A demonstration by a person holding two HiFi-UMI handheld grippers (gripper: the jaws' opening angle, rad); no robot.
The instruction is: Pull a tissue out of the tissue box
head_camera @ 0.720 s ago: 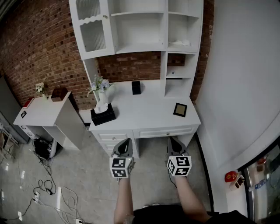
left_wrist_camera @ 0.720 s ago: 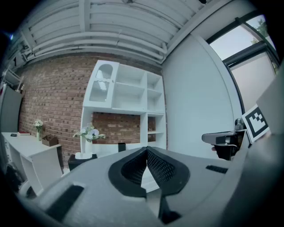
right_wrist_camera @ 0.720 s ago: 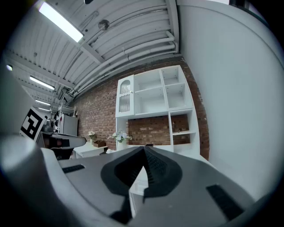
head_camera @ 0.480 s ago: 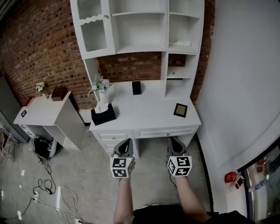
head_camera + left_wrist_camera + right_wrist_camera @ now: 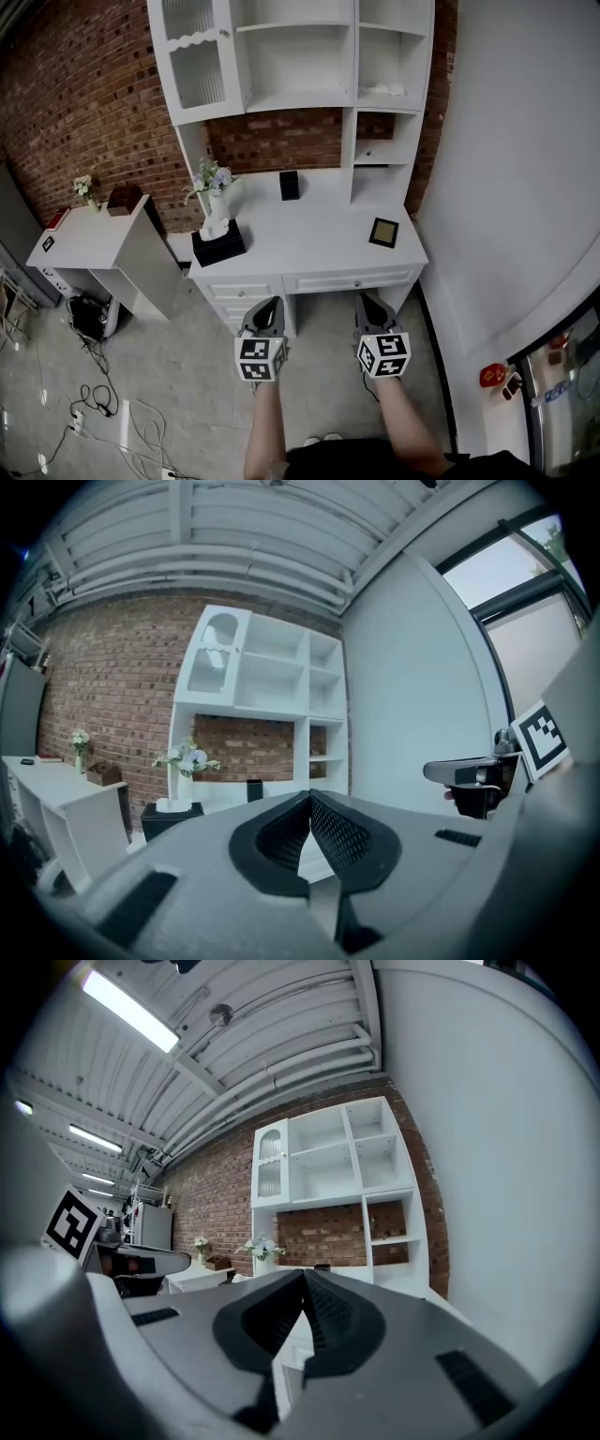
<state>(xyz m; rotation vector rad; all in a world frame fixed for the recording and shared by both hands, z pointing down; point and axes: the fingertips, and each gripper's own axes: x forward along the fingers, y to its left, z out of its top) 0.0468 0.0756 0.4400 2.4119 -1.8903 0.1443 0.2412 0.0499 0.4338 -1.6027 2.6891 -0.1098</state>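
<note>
A black tissue box with a white tissue sticking up sits on the left end of the white desk. In the left gripper view the tissue box shows far off at the left. My left gripper and right gripper hang side by side in front of the desk drawers, well short of the box. Both have their jaws shut with nothing between them, as the left gripper and the right gripper show in their own views.
A vase of flowers stands behind the box. A small black box and a framed square also lie on the desk. A white hutch rises above. A low white side table stands left; cables trail on the floor.
The head view has shifted slightly, so the desk sits a little higher and further left in the picture. Both grippers stay where they were.
</note>
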